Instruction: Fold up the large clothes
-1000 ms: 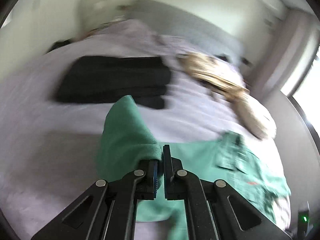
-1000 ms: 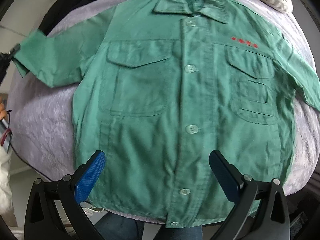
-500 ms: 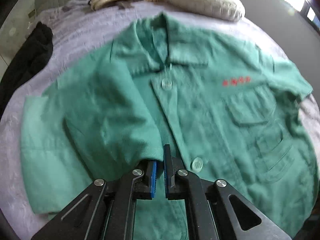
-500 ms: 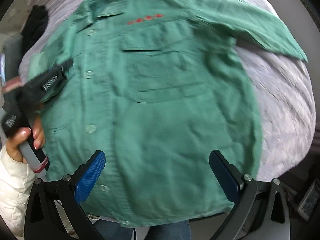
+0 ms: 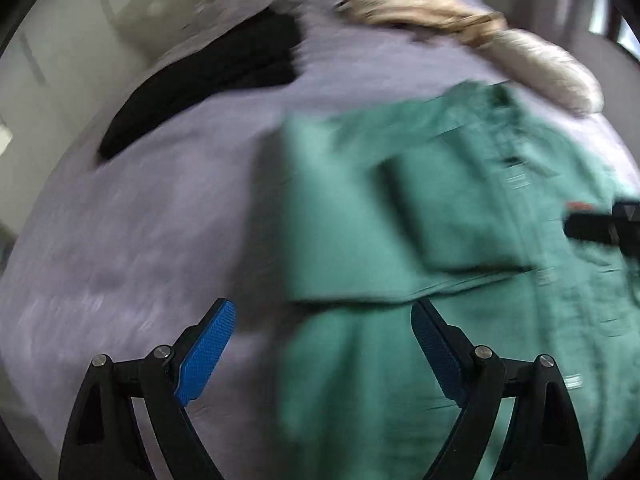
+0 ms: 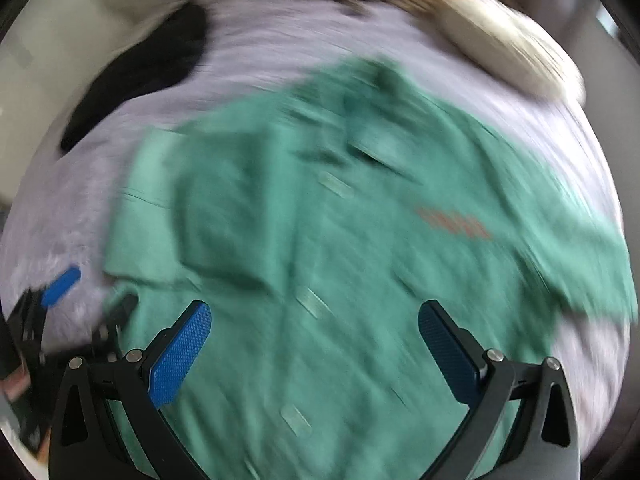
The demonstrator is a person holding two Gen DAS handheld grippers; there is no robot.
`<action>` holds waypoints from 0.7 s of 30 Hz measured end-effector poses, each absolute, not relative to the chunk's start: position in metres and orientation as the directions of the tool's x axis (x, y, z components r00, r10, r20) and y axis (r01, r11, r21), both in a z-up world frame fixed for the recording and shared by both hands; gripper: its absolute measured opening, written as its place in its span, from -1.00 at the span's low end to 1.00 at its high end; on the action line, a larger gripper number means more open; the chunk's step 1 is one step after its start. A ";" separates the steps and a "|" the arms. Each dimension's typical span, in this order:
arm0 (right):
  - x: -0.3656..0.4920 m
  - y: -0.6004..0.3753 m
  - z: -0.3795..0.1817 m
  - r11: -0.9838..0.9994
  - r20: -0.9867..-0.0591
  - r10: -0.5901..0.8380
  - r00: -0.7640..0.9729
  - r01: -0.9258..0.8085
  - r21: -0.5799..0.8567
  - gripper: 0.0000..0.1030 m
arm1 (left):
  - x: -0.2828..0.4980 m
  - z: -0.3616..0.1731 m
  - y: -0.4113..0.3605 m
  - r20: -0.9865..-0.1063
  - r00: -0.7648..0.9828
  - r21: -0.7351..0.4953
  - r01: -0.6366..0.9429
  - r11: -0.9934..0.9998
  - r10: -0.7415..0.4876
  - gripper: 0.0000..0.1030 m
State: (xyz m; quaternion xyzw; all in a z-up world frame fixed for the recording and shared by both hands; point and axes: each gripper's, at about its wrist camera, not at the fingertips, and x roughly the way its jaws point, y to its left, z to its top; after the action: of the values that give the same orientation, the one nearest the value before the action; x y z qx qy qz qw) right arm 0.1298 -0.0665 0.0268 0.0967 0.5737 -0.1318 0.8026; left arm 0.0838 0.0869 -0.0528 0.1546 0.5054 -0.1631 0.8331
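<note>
The green shirt (image 6: pixel 320 240) lies flat on the purple bed (image 5: pixel 140 240), one sleeve (image 5: pixel 440 220) folded across its front. The left gripper (image 5: pixel 324 356) is opening with nothing between its fingers, so the sleeve can stay put. The right gripper (image 6: pixel 316 352) is spread wide and empty above the shirt.

Bed (image 5: pixel 160 208) under a pale lilac cover, badly blurred in both views. Black garment (image 5: pixel 208 80) lying along its far left edge. Beige bundle of cloth (image 5: pixel 420 4) at the far side; whitish pillow (image 5: pixel 548 68) just beside it, right.
</note>
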 end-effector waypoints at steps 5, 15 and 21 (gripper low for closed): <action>0.195 -0.017 -0.030 0.973 -0.933 -0.173 0.316 0.201 -0.113 1.00 | 0.098 -0.085 0.112 -0.905 0.421 0.103 0.361 0.927 -0.064 0.76; 0.147 -0.115 0.003 0.914 -0.877 -0.160 0.453 0.404 0.042 -0.67 | 0.117 -0.100 0.099 -0.879 0.469 0.077 0.321 0.944 -0.088 0.76; 0.081 -0.237 -0.038 0.674 -0.886 0.079 0.457 0.631 0.385 -0.54 | 0.122 -0.105 0.100 -0.881 0.469 0.097 0.310 0.946 -0.063 0.76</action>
State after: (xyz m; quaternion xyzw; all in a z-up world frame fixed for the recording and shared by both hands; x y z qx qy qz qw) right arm 0.0813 -0.2370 -0.0382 0.3623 0.4896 -0.1786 0.7728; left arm 0.1216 0.0997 -0.1045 0.1226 0.5037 -0.1098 0.8481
